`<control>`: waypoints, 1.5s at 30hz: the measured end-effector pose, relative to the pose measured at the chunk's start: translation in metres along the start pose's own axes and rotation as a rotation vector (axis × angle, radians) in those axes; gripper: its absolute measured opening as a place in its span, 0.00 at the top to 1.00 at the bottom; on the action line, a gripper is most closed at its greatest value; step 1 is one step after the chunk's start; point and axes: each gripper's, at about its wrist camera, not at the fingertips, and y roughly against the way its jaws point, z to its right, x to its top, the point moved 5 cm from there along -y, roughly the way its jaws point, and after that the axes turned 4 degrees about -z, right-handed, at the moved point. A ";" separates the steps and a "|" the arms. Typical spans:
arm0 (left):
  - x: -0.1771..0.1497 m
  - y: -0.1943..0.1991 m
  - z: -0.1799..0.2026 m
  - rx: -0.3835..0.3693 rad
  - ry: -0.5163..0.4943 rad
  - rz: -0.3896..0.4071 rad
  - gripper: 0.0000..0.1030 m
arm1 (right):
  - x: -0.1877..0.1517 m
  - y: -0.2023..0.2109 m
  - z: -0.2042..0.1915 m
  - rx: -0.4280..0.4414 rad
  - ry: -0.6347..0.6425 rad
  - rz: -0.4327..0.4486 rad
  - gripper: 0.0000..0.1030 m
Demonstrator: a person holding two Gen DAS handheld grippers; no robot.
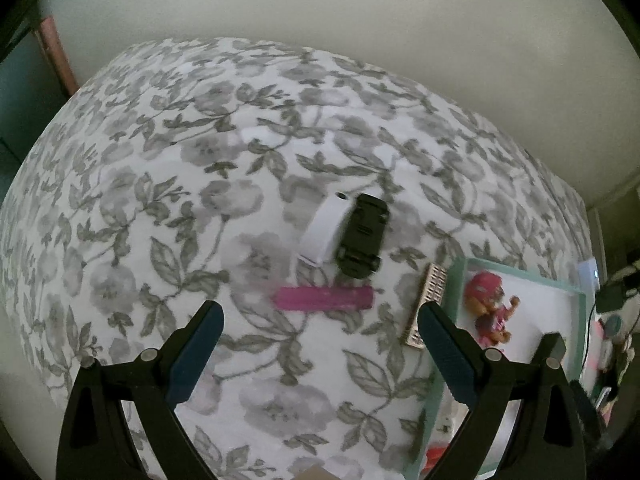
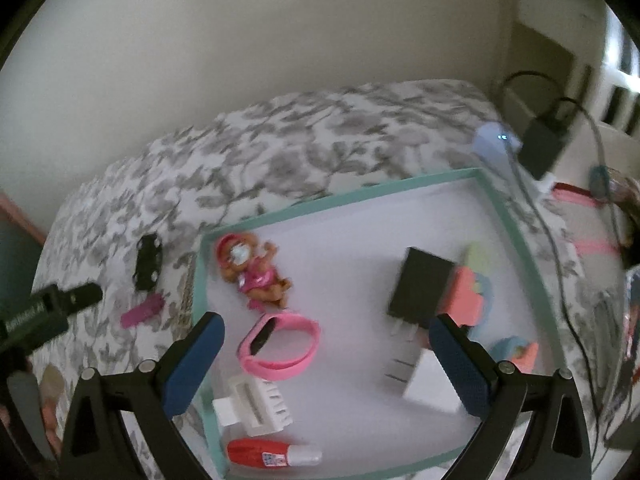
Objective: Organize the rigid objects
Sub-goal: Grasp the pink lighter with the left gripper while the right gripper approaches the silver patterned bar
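On the floral bedspread (image 1: 200, 200) lie a white flat device (image 1: 322, 232), a black toy car (image 1: 362, 236) beside it, a magenta bar (image 1: 324, 298) and a small gridded plate (image 1: 426, 304). My left gripper (image 1: 320, 352) is open and empty, just short of the magenta bar. A teal-rimmed white tray (image 2: 508, 220) holds a pink doll (image 2: 256, 272), a pink wristband (image 2: 280, 344), a black charger (image 2: 420, 288), a white charger (image 2: 432, 384), a white comb-like piece (image 2: 256, 404) and a red-and-white tube (image 2: 272, 456). My right gripper (image 2: 326, 364) is open and empty above the tray.
The tray's corner with the doll (image 1: 490, 312) shows at right in the left wrist view. A wall borders the bed behind. Black cables and a power adapter (image 2: 544, 144) lie past the tray's far right corner. The left gripper's body (image 2: 44, 312) shows at left.
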 end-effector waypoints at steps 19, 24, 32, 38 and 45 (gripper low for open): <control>0.033 -0.031 -0.070 0.019 0.131 -0.033 0.05 | 0.028 -0.035 -0.090 0.039 0.141 0.027 0.00; 0.034 -0.045 -0.065 0.008 0.100 -0.063 0.05 | 0.040 -0.042 -0.114 0.045 0.157 0.032 0.00; 0.023 -0.068 -0.034 -0.009 0.010 -0.132 0.05 | 0.047 -0.068 -0.114 0.010 0.098 -0.040 0.00; 0.015 -0.080 -0.016 -0.010 -0.025 -0.161 0.05 | 0.054 -0.074 -0.104 -0.010 0.065 -0.053 0.00; 0.009 -0.089 0.006 -0.017 -0.052 -0.185 0.05 | 0.063 -0.067 -0.098 0.000 0.046 -0.033 0.00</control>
